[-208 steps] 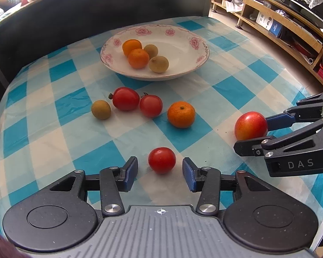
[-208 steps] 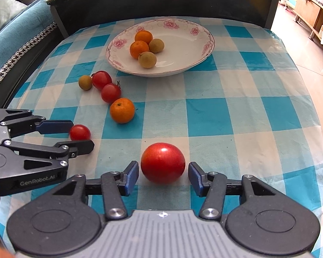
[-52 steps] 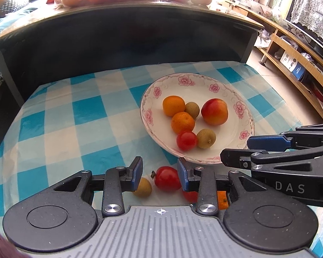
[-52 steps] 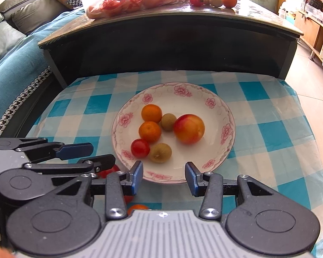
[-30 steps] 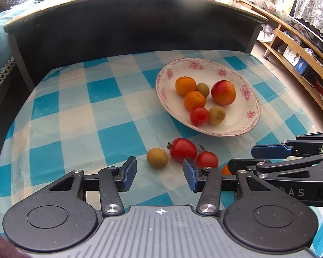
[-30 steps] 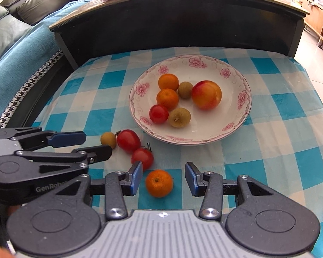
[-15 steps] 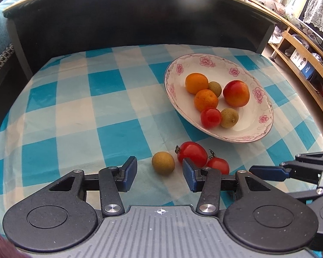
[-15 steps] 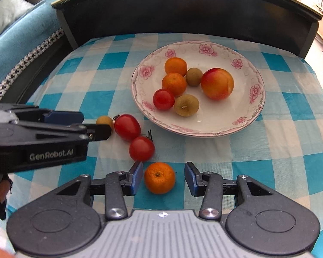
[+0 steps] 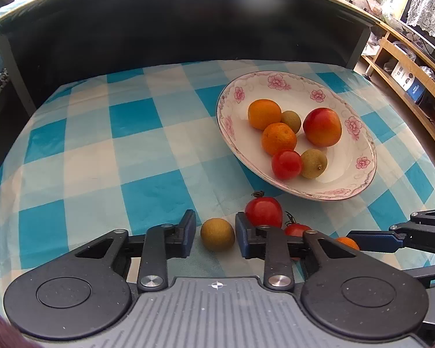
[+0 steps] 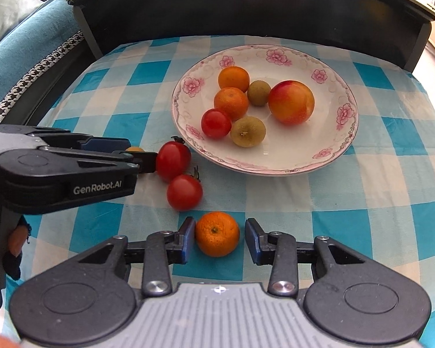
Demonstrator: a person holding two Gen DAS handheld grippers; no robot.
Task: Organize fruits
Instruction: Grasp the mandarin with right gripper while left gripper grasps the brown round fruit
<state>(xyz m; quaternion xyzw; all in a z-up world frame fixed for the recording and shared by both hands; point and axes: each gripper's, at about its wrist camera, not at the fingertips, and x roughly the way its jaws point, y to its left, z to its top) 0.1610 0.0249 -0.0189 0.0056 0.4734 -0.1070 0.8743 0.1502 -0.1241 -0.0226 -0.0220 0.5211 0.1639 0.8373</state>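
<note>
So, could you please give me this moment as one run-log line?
left tool: shut on longan | right tool: closing around orange, not gripped | plate: six fruits | tomatoes: two, on cloth

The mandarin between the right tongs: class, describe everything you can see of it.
The mandarin is a small, round, bright orange fruit with dimpled, slightly glossy peel and a tiny dark stem scar facing the camera. It sits on the blue-and-white checked tablecloth, outside the flowered plate, nearer the camera than two red tomatoes. It lies between the pads of the right tongs, which are closing: the left pad looks to touch its side, while a gap remains at the right pad.
</note>
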